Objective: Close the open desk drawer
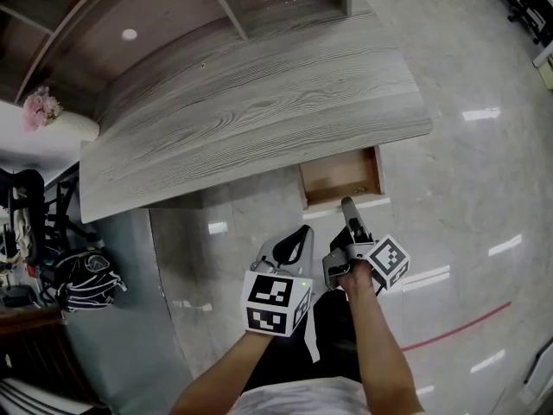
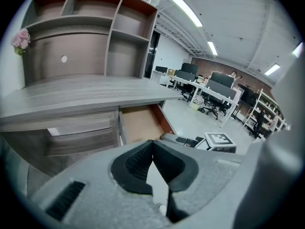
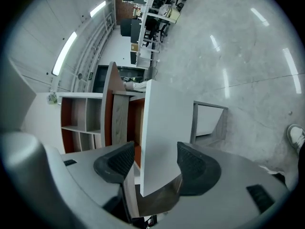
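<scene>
R gripper (image 3: 153, 157) sat nearer, jaws apart astride drawer front (image 3: 164, 123) — desk (image 1: 259, 119) lay straight ahead; L gripper (image 2: 152, 149) jaws together.

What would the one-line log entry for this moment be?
desk drawer: open | right gripper: jaws apart, drawer front between them | left gripper: jaws together, empty

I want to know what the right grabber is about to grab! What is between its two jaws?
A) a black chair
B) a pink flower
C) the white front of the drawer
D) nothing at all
C: in the right gripper view, the drawer's white front stands between the open jaws of the right gripper.
</scene>
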Demonstrator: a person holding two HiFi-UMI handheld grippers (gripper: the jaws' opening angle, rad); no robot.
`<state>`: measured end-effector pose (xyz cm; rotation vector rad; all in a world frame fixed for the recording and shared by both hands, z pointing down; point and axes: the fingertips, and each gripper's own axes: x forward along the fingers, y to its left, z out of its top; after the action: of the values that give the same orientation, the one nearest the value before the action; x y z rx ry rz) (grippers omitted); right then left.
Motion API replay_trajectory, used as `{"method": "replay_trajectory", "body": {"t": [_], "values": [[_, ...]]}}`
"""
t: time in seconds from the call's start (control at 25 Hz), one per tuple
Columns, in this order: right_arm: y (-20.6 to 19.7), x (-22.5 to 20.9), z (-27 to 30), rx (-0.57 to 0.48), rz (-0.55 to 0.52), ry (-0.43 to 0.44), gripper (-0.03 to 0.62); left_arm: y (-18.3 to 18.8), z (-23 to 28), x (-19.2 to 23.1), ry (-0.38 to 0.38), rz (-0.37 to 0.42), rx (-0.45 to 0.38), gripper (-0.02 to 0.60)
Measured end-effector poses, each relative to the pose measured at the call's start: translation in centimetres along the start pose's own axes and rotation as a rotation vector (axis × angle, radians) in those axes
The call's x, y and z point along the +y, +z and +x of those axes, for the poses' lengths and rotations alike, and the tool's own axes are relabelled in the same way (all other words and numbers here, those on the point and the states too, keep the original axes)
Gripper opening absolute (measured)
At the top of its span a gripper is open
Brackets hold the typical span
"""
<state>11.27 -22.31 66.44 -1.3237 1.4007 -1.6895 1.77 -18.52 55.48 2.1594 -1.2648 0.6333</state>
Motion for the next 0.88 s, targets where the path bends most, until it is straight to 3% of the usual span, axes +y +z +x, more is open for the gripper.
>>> {"method": "replay_trajectory", "body": {"t": [0.4,0.64,0.88], "values": [[0.3,-0.3,1.3,0.012,0.111,0.059,0.231,-0.3,-0.5,0.4,0.007,0.013,0.011,0.005],[0.3,-0.5,0.6,-0.008,0.111,-0.055,0.189,0.4,-0.6,0.8,0.014,0.015,0.001,0.005],[0.3,1.8,0.4,-0.006,0.11,-0.043,0.189,1.9,-0.9,0.8,0.016,0.016,-0.023,0.005]]}}
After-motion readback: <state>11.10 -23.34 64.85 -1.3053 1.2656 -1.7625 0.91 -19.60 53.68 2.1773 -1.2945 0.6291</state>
